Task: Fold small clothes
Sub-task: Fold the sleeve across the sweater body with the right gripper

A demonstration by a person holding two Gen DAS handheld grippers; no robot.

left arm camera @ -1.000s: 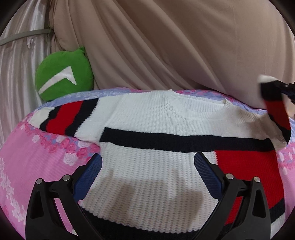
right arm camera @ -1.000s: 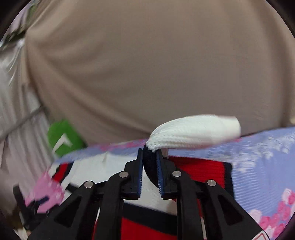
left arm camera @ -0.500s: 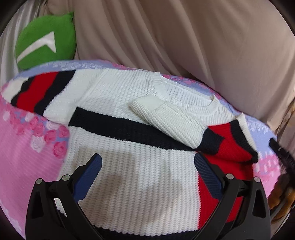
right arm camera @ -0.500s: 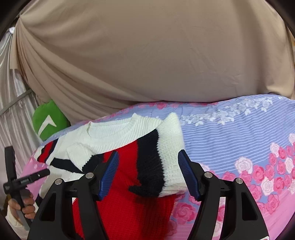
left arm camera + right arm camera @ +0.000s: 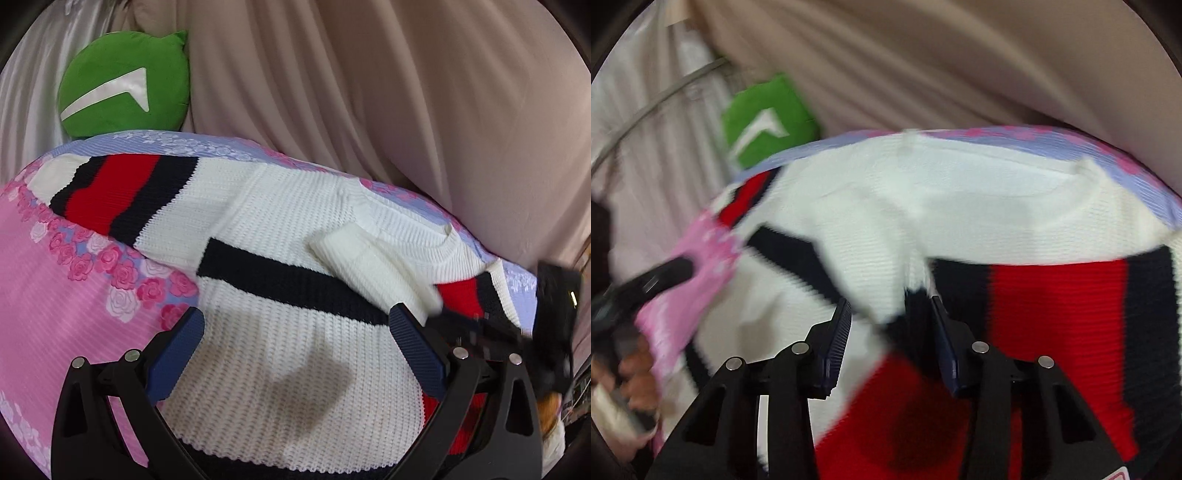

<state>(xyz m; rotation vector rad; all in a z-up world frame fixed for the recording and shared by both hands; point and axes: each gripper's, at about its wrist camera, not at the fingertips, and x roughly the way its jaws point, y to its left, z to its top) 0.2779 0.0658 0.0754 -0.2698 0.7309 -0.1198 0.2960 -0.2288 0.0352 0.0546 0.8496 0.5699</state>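
A white knit sweater with navy and red stripes lies flat on a floral bedsheet. Its right sleeve is folded inward across the chest, white cuff uppermost. Its left sleeve lies spread out to the side. My left gripper is open and empty above the sweater's lower body. My right gripper is open, low over the folded sleeve and red panel; that view is motion-blurred. The right gripper also shows in the left wrist view at the right edge.
A green cushion sits at the back left against beige drapes. A pale curtain hangs at the far left. The left gripper and the hand holding it show in the right wrist view.
The right gripper carried the right sleeve inward, let it go on the chest, and now has swung low over the sweater. The left gripper stayed open and shifted its view rightward.
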